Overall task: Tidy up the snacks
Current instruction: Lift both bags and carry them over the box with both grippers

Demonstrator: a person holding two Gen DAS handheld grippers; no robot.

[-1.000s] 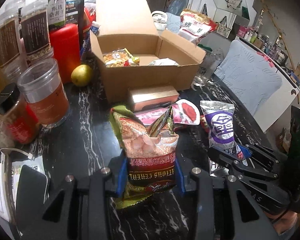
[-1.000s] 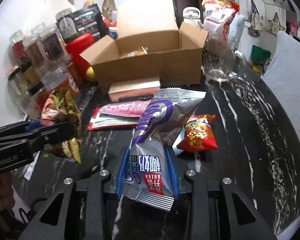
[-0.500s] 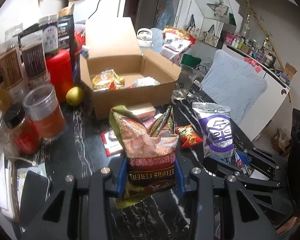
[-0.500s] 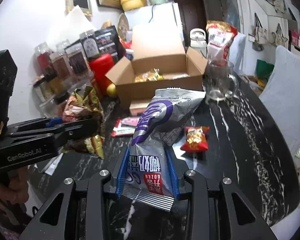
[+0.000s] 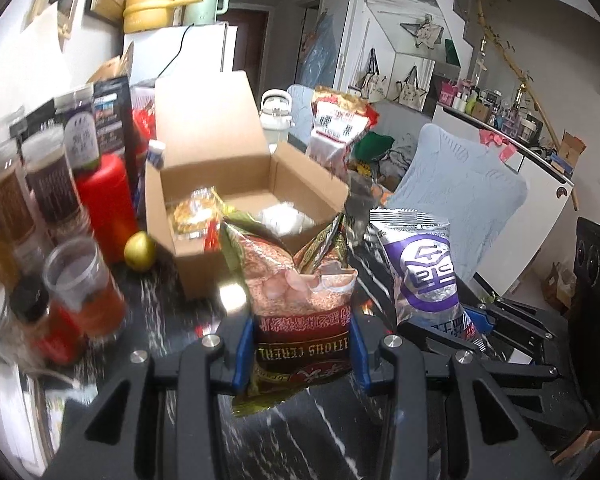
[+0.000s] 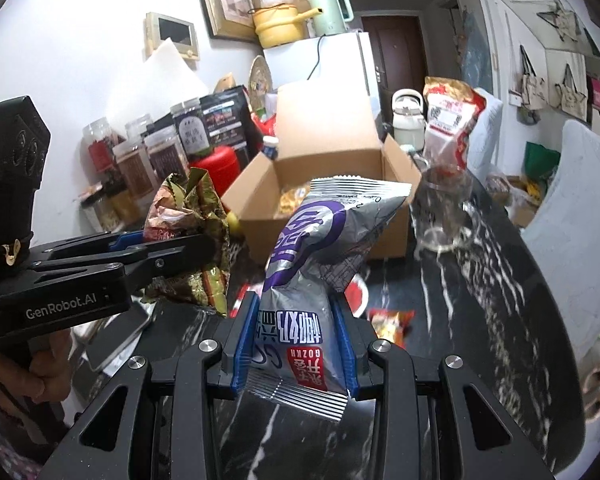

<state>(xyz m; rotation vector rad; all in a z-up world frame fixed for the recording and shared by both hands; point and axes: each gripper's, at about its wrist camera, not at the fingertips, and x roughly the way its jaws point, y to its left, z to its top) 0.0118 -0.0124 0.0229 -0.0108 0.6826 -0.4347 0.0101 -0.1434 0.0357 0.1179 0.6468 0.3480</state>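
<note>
Left wrist view has the left claw [image 5: 302, 354] clamped on the bottom of a crinkly red and gold cereal bag [image 5: 298, 284], blue pads pressed into both sides, bag standing up off the black marbled tabletop [image 5: 320, 436]. Just to its right the right claw [image 5: 474, 320] comes in from the side gripping a silver and purple snack pack [image 5: 424, 268]. Behind both sits the open cardboard box [image 5: 228, 200] with a couple of wrapped snacks already inside. Left of the box there's a red canister [image 5: 106, 200], a yellow-green fruit [image 5: 140, 251] touching the box corner, and a row of jars [image 5: 48, 184].

Right wrist view shows the same silver pack [image 6: 320, 264] pinched low between the right claw's blue pads, top flopping right. The left claw [image 6: 172, 248] reaches in from the left with the cereal bag [image 6: 188, 236], a person's hand [image 6: 40, 364] on its handle. A glass mug [image 6: 444, 212] stands right of the box [image 6: 332, 184], and a small red snack packet [image 6: 392, 320] lies on the tabletop near the claw
</note>
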